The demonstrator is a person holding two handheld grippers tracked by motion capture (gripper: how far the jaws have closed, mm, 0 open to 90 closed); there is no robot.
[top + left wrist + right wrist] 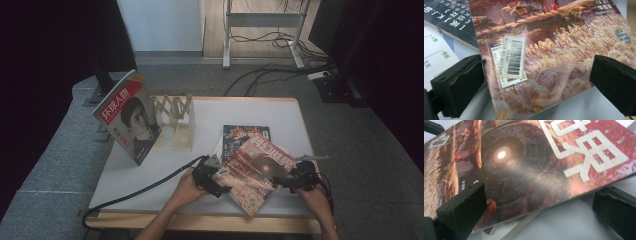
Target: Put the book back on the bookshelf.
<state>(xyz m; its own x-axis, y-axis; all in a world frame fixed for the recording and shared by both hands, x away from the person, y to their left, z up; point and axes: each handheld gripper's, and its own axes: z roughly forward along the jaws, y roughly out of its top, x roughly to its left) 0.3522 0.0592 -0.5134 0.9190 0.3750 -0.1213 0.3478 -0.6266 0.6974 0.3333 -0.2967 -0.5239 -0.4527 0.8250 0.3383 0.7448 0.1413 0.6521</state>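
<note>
A red-covered magazine (255, 170) lies askew on top of a dark blue magazine (240, 134) near the table's front edge. My left gripper (220, 182) is at its left corner and open. In the left gripper view the jaws stand wide apart on either side of that corner (549, 57), close to a barcode sticker (512, 57). My right gripper (282, 181) is at the magazine's right edge, also open. In the right gripper view one jaw sits over the cover (524, 165) and the other beside the edge, above the white table. White pages show under the raised edge.
Another magazine (129, 117) with a portrait cover stands leaning at the left end of a wooden folding rack (175, 120). The white table (250, 112) has bare room at the back right. A black cable (145, 190) trails from my left gripper over the front edge.
</note>
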